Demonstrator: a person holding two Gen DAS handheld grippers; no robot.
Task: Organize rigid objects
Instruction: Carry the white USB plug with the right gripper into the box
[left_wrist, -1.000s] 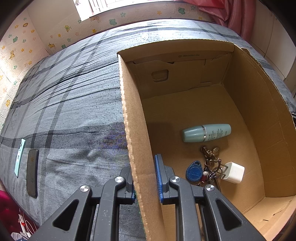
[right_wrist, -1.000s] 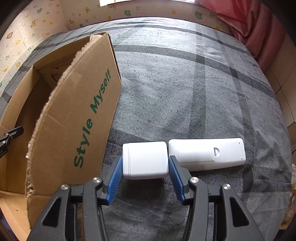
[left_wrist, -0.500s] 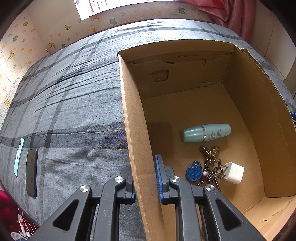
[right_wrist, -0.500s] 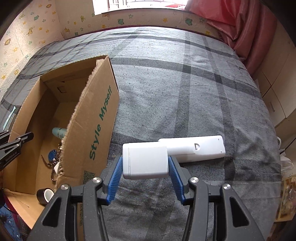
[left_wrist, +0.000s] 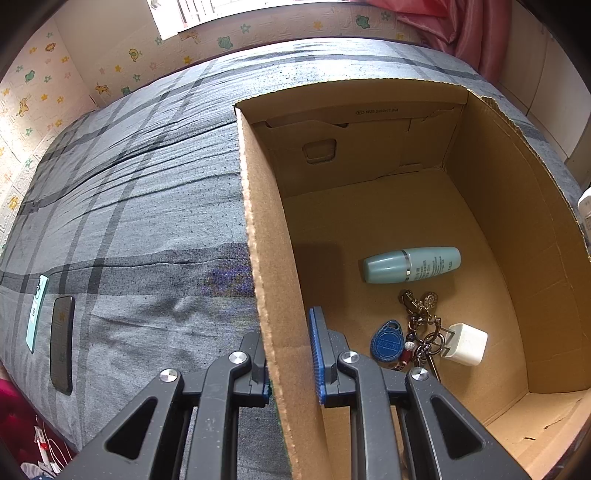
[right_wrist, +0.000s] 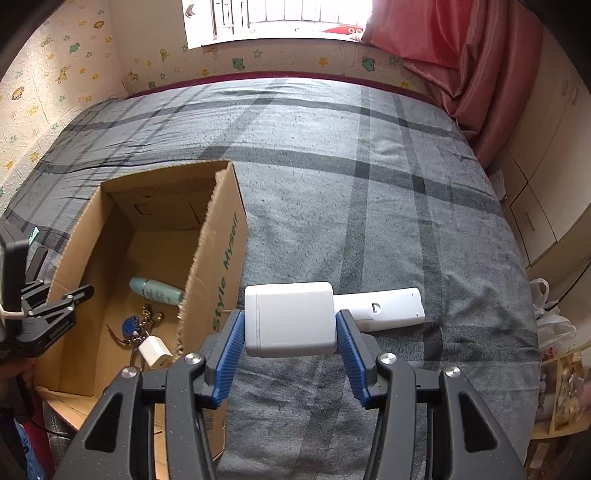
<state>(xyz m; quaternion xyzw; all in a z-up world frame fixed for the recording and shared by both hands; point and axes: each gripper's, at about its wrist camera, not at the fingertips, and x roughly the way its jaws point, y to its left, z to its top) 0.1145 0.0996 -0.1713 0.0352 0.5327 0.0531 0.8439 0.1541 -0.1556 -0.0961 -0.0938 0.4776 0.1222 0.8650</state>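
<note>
Right gripper (right_wrist: 290, 339) clamps the white box (right_wrist: 290, 319) squarely between its blue pads, above the bedspread (right_wrist: 369, 192); left gripper (left_wrist: 291, 354) pinches the carton wall (left_wrist: 269, 266).

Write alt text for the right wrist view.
The right gripper holds a white jar above a grey plaid bed. To its left stands an open cardboard box; a white remote lies on the bed behind the jar.

We see a bed (right_wrist: 369, 206) under a grey plaid cover, cartoon-animal wallpaper (right_wrist: 74, 66), a bright window (right_wrist: 273, 18), a pink curtain (right_wrist: 472, 74) and cream cabinets (right_wrist: 554, 184).
</note>
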